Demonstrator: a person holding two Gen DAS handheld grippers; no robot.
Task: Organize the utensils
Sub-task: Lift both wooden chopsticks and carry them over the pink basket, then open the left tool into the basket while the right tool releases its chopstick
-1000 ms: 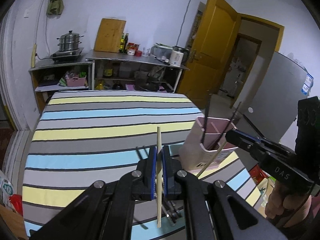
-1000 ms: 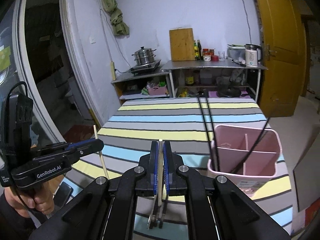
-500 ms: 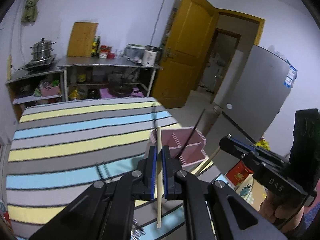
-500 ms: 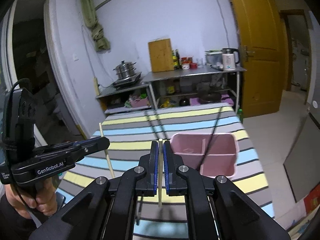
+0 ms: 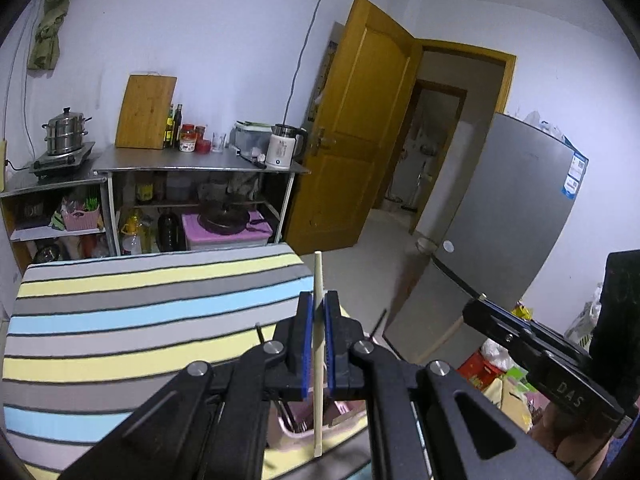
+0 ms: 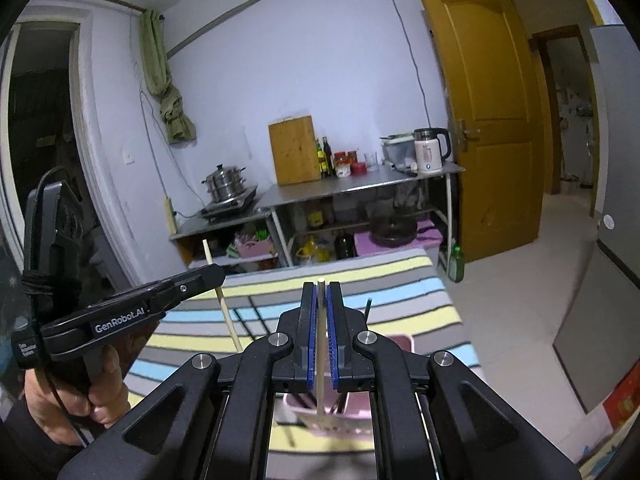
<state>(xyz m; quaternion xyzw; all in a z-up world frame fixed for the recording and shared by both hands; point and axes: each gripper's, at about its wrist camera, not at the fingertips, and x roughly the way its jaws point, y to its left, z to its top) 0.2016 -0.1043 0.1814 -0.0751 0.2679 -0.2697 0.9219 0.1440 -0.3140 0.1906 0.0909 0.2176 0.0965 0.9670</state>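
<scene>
A pale wooden chopstick [image 5: 318,356] is clamped upright between the blue pads of the left claw [image 5: 316,320], its top standing above the pads and its lower end reaching down in front of the pink utensil holder [image 5: 298,436]. A second wooden chopstick [image 6: 321,352] is pinched in the same way by the right claw [image 6: 320,300], with its lower end hanging over the same pink utensil holder [image 6: 394,340], which is seen just beneath and behind the claw. Both claws are closed narrowly on their chopsticks. Dark chopsticks [image 5: 259,332] are seen standing in the holder, their tips rising beside the claw linkages.

The holder is set near the edge of a bench [image 5: 120,320] covered by a cloth striped in grey, yellow and blue. In the right wrist view the left claw is seen from the side, gripped by a hand [image 6: 76,400].

Beyond the bench, steel shelving [image 5: 192,164] is placed against a white wall, carrying a wooden cutting board [image 5: 146,112], a steamer pot [image 5: 66,130], bottles and a white kettle [image 5: 282,148]. A yellow-brown door [image 5: 360,120] is open, and a grey refrigerator [image 5: 508,216] is seen at the right.
</scene>
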